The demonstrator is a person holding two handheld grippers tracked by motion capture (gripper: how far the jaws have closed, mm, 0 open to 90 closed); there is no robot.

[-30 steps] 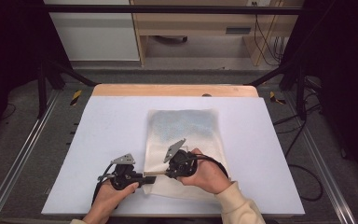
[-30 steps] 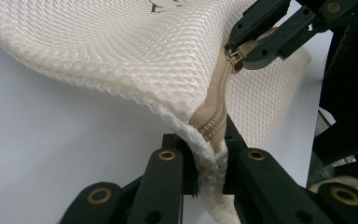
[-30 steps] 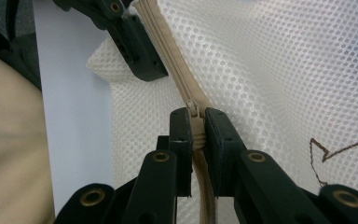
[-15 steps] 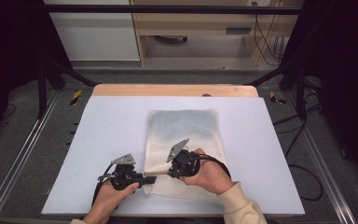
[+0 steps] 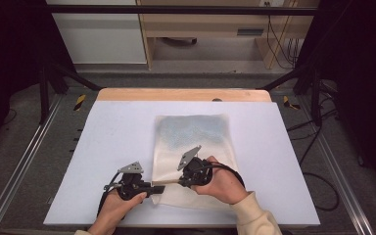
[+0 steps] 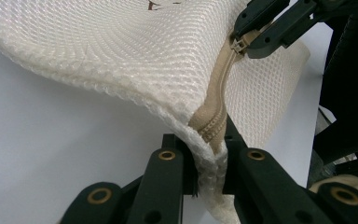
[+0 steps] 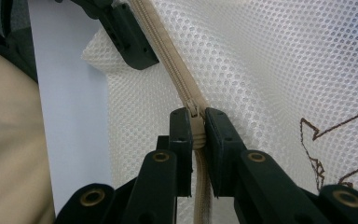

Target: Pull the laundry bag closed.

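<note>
Mesh laundry bag (image 5: 196, 152) lies flat mid-bench (image 5: 107, 147), near edge lifted between both grippers. Left gripper (image 6: 209, 154) is clamped on the bag's corner at the beige zipper's (image 7: 168, 60) end. Right gripper (image 7: 196, 128) pinches what looks like the zipper slider (image 7: 193, 112), though the jaws partly hide it.

Beyond the white table (image 5: 117, 147) stands a pale wooden shelf unit (image 5: 205, 29), with a white cabinet (image 5: 98, 39) left of it, grey floor (image 5: 24, 161) around, and darkness either side.
</note>
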